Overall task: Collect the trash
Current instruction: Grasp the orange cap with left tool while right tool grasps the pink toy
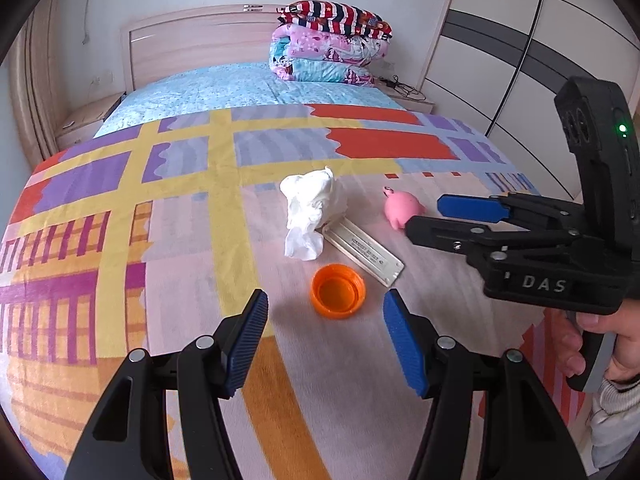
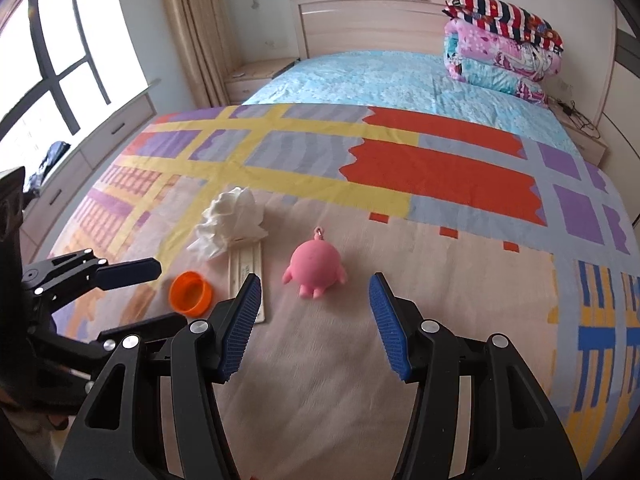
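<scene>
Jaws apart, empty; crumpled white tissue (image 1: 310, 210) touching orange cap-side strip.

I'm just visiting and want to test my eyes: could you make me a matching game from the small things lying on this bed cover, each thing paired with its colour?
Things:
1. crumpled paper tissue
2. round plastic bottle cap
3. soft rubber pig toy
4. flat rectangular plastic strip

Colours:
A. pink
B. cream
C. white
D. orange

Pairs: 1-C, 2-D, 3-A, 4-B
</scene>
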{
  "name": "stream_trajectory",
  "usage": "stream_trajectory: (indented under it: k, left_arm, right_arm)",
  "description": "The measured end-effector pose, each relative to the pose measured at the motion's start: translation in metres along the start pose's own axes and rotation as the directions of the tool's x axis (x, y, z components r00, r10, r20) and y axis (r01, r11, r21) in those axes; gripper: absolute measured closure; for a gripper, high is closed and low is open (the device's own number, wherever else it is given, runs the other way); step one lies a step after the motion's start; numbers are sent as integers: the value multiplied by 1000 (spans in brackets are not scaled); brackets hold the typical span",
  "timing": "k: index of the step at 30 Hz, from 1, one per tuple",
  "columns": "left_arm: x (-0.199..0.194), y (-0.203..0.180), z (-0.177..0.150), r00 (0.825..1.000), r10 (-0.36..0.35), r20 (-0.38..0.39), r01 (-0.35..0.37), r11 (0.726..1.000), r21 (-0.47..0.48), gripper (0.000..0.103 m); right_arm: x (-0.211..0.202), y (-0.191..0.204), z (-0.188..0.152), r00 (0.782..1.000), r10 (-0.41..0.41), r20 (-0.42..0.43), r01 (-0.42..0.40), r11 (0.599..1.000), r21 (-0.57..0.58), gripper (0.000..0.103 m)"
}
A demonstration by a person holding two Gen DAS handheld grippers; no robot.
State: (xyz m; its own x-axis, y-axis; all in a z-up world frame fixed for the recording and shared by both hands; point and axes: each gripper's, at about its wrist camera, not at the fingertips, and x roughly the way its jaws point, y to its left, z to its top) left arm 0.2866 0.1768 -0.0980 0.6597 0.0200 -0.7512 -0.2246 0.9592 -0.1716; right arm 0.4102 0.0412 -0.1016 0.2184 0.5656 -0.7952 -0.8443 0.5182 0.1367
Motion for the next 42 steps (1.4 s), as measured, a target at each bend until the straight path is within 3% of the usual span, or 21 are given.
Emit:
stream_trajectory:
  k: [6,10,11,14,15,42]
  left_arm:
    - [6,-2,2,1000,10,3,-11,1000,16,45]
    - [7,-3,2,1000,17,10,-18,1000,25,45]
    - [7,-4,2,1000,20,11,-21,999,29,48]
    - [7,-7,1,1000,23,12,-24,998,55,72]
    - [7,-7,1,1000,21,10,-21,998,59,74]
    - [-75,-36,-24,995,17,97,-24,997,71,74]
  right_arm:
    - [8,1,1,1000,-25,8,25,1000,1,48]
    - [11,3,2,1000,-23,5,23,1000,1,64]
    - [12,4,2,1000,-23,4,23,1000,-6,66]
    - [11,6,1,999,-35,7,35,999,-13,67]
    - [9,5,0,999,-34,10,34,999,-7,68]
    - [-81,36,-30,994,-13,107,18,999,-48,68]
